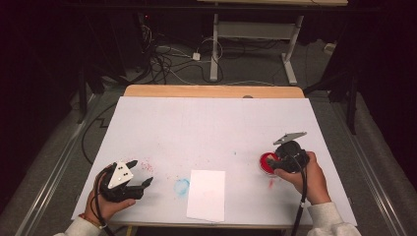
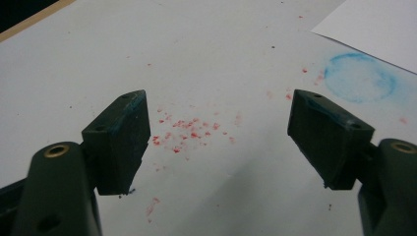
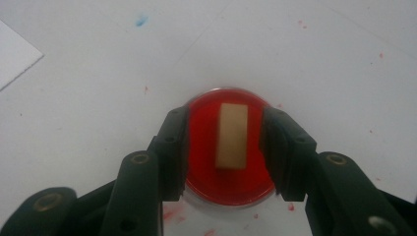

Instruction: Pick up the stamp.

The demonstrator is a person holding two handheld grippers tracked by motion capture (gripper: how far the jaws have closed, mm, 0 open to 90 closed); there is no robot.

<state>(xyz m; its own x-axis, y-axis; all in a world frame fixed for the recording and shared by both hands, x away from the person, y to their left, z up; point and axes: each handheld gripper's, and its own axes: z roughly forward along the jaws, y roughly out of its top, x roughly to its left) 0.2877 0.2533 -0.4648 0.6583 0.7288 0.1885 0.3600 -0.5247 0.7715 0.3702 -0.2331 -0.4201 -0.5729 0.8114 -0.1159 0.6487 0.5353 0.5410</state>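
A round red dish (image 1: pixel 266 162) sits on the white table cover (image 1: pixel 211 128) at the right; a tan rectangular block (image 3: pixel 231 135) lies in the dish (image 3: pixel 231 189). My right gripper (image 1: pixel 274 164) hangs over it. In the right gripper view its jaws (image 3: pixel 223 115) straddle the block, with a gap of red on each side and the pads off it. My left gripper (image 1: pixel 141 172) rests near the front left edge. In the left gripper view it (image 2: pixel 220 101) stands wide open, with nothing between its fingers but red specks (image 2: pixel 187 128) on the cover.
A white sheet of paper (image 1: pixel 206 194) lies at the front middle, with a faint blue ring stain (image 1: pixel 181 186) just left of it. The table's wooden far edge (image 1: pixel 211 91) borders a floor with cables and another table's legs.
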